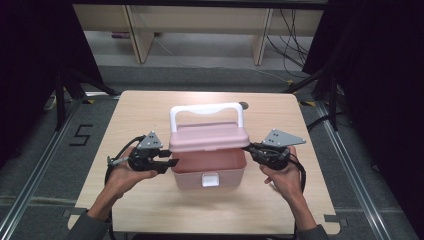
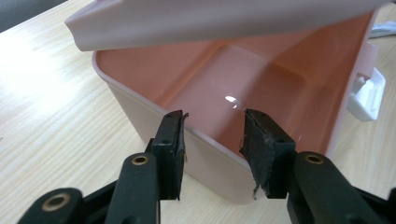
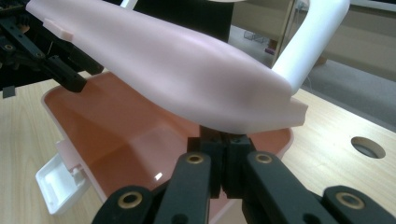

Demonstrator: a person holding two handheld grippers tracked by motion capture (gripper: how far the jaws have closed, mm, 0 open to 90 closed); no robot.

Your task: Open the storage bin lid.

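At the centre of the high view, the pink plastic box (image 1: 209,172) stood on the light wooden desk (image 1: 150,115) with its pink hinged lid (image 1: 209,136) half raised, because the right gripper (image 1: 256,149) had its fingers clenched under the lid's edge, while the left gripper (image 1: 171,163), fingers released, straddled the box's side wall to steady it.

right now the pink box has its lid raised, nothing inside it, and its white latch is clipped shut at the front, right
Not quite. The lid of the pink box is raised and the inside is bare, but the white latch is not clipped shut: in the right gripper view it hangs open, flipped down from the front wall. The right gripper is shut at the box's rim under the lid, while the left gripper is open.
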